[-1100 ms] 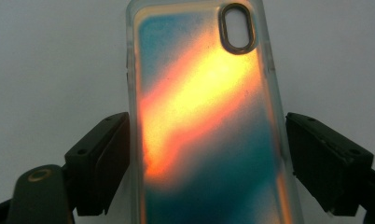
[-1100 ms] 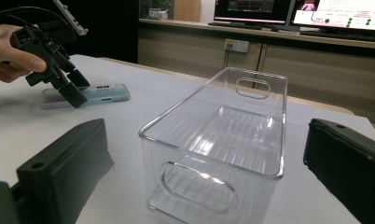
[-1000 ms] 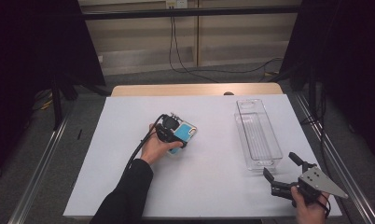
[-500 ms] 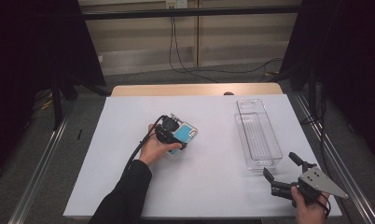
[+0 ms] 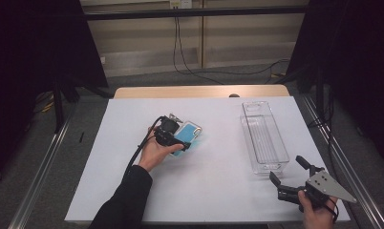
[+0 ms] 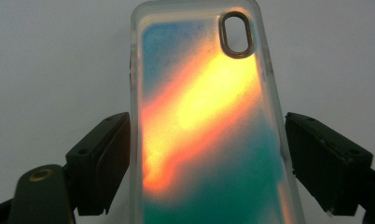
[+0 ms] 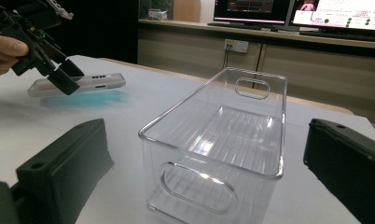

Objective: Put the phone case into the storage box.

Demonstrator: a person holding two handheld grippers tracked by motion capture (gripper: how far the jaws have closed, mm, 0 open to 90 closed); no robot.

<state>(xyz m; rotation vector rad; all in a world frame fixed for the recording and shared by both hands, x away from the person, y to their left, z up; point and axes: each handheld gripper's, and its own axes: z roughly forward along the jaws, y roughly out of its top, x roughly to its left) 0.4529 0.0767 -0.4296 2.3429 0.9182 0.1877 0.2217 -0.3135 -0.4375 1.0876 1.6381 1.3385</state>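
White paper covers the worktop (image 5: 214, 191), with a strip of bare wood along its far edge and a dim room with dark curtains and trailing cables behind it. Near the middle of the sheet we see a clear-rimmed phone case with a blue, teal and orange back (image 5: 187, 137), held slightly above the surface and casting a blue glow on the paper beneath. Our left gripper (image 5: 176, 139) comes in from the near left, the dark-sleeved forearm angled up and to the right, the hand (image 5: 154, 151) curled around the gripper body. In the left gripper view the case (image 6: 209, 126) stands lengthways between the two black jaws, camera hole at the far end; one jaw sits against its edge, the other shows a narrow gap, so we cannot tell whether the grip is fully closed. Well apart to the right stands a long, clear plastic bin with cut-out handles (image 5: 263, 138), lying lengthways away from us. Our right gripper (image 5: 288, 174) hovers just beyond the bin's near end at the near right corner, jaws spread wide, pointing toward the bin, with the hand (image 5: 316, 214) low at the picture's edge.
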